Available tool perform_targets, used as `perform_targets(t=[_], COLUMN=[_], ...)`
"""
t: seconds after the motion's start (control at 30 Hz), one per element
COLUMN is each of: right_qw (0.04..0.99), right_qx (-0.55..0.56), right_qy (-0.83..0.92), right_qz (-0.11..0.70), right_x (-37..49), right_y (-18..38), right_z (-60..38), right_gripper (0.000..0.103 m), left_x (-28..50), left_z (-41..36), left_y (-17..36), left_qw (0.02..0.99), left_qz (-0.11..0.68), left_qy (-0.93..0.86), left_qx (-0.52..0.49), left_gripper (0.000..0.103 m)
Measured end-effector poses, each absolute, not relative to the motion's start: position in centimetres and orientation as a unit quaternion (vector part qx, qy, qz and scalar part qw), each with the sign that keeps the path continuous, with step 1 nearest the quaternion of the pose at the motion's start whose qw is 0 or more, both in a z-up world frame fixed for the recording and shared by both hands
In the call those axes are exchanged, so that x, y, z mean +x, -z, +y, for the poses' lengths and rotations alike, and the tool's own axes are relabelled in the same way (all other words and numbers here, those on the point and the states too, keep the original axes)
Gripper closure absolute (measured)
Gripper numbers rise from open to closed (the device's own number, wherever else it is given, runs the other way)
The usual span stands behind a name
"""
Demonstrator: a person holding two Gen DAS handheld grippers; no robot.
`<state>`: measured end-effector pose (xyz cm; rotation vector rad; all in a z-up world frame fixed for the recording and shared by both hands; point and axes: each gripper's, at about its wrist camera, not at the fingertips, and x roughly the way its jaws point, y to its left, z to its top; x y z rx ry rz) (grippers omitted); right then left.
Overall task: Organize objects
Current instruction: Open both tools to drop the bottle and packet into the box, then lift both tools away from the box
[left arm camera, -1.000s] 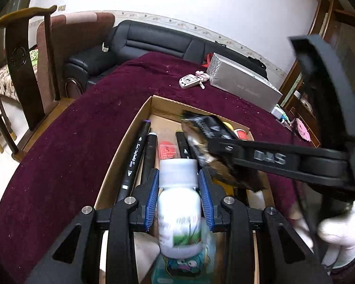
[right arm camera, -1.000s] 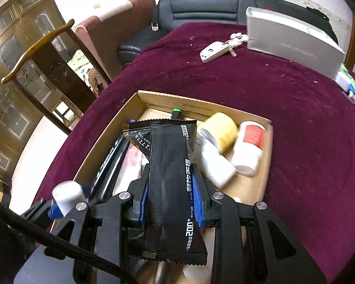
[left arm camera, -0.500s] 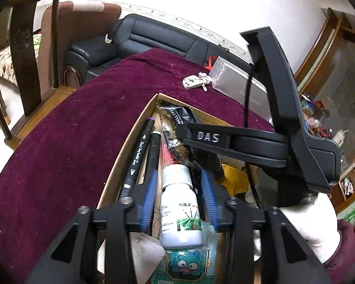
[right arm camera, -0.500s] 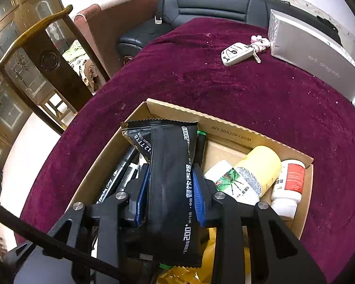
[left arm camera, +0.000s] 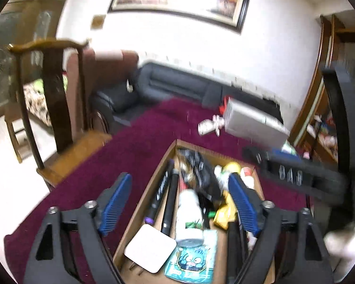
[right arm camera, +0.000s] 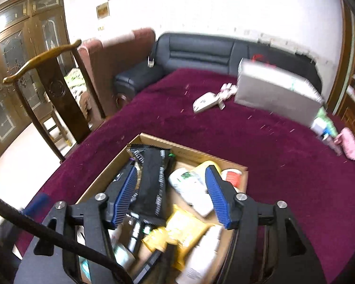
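Cardboard box [right arm camera: 189, 148] on maroon tablecloth [right arm camera: 272, 156], crowded. White bottle [left arm camera: 189, 210] lies lengthwise in it beside two black markers [left arm camera: 164, 194]; black snack packet [right arm camera: 153, 182] sprawls across the far end. Also inside: another white bottle [right arm camera: 191, 189], a red-labelled one [right arm camera: 233, 177], yellow wrappers [right arm camera: 179, 227] (count unclear, blurred), white card [left arm camera: 150, 250]. Left gripper [left arm camera: 179, 201] jaws opening, bottle below them, untouched. Right gripper [right arm camera: 171, 194] jaws opening, packet between, released. Beyond: one silver box [right arm camera: 277, 94], one key fob [right arm camera: 206, 101], black sofa [right arm camera: 201, 52], wooden chair [right arm camera: 56, 87].
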<state>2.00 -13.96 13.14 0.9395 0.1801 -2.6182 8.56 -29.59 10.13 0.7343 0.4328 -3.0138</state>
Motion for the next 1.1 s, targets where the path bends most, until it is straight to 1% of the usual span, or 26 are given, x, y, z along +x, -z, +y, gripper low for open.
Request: perform_targets(t=[0.07, 0.1, 0.23, 0.33, 0.47, 0.63, 0.87, 1.0, 1.1], right_qw=[0.165, 0.158, 0.138, 0.13, 0.121, 0.115, 0.109, 0.11, 0.109], right_qx=[0.307, 0.296, 0.271, 0.266, 0.267, 0.268, 0.265, 0.263, 0.26], right_qy=[0.934, 0.938, 0.946, 0.948, 0.95, 0.951, 0.951, 0.95, 0.95], right_qz=[0.076, 0.084, 0.109, 0.114, 0.11, 0.105, 0.119, 0.128, 0.137], right_x=[3.5, 4.1, 6.2, 7.5, 8.8, 10.0, 11.4, 12.0, 12.3], right_y=[-13.8, -14.0, -14.2, -14.0, -13.5, -13.1, -12.7, -12.5, -12.5], right_z=[-13.2, -12.8, -11.2, -10.1, -8.3, -6.8, -6.5, -6.9, -7.2], right_gripper=[0.034, 0.032, 0.028, 0.028, 0.028, 0.028, 0.028, 0.028, 0.026], left_x=[9.6, 10.2, 11.6, 12.2, 12.3, 13.0, 13.6, 13.4, 13.5], left_z=[-29.7, -29.8, -29.6, -28.8, -27.2, -24.7, -23.2, -24.1, -24.5], left_y=[-11.4, -12.0, -13.4, -14.0, -13.6, -13.2, -12.0, -11.2, -10.9], left_qw=[0.011, 0.021, 0.057, 0.042, 0.012, 0.011, 0.023, 0.03, 0.036], left_qz=[0.142, 0.145, 0.15, 0.15, 0.149, 0.117, 0.102, 0.119, 0.123], left_qy=[0.968, 0.969, 0.972, 0.972, 0.969, 0.969, 0.961, 0.949, 0.948], left_qx=[0.208, 0.197, 0.174, 0.177, 0.195, 0.216, 0.258, 0.289, 0.291], left_gripper=[0.001, 0.001, 0.001, 0.001, 0.001, 0.001, 0.001, 0.001, 0.001])
